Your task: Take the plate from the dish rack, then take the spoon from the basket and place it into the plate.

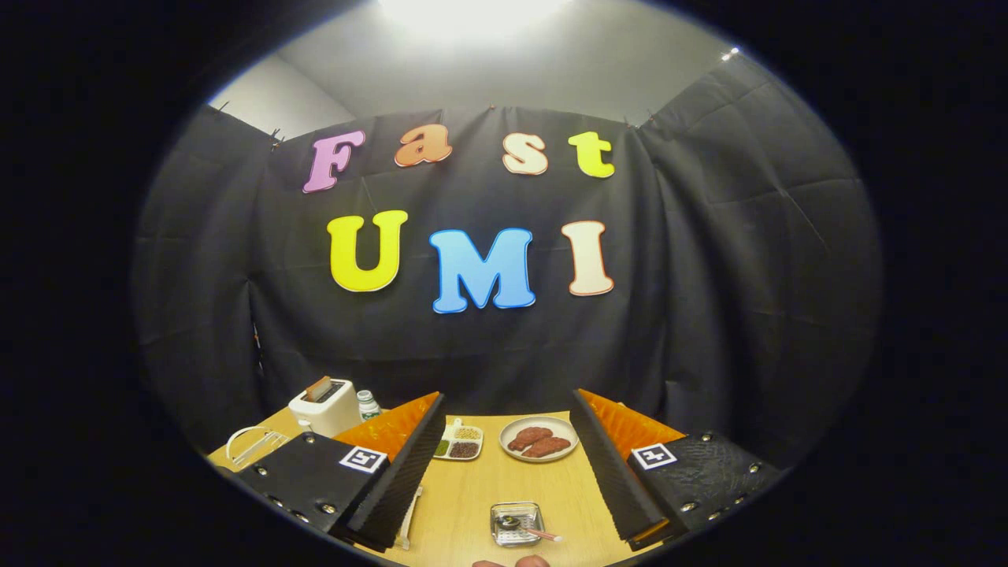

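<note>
My gripper (508,405) is open and held above a wooden table (472,488), with nothing between its fingers. A small metal basket (516,524) stands on the table between the fingers, close below me. The spoon (543,535) lies in it, its pale handle sticking out to the right. A white wire dish rack (253,445) sits to the left, beyond the left finger and partly hidden by it. I cannot make out a plate in the rack.
A round plate with brown food (539,438) and a divided tray of beans (458,442) lie at the far table edge between the fingertips. A white toaster (324,405) and a small bottle (367,404) stand at the far left. Fingertips of a hand (512,563) show below the basket.
</note>
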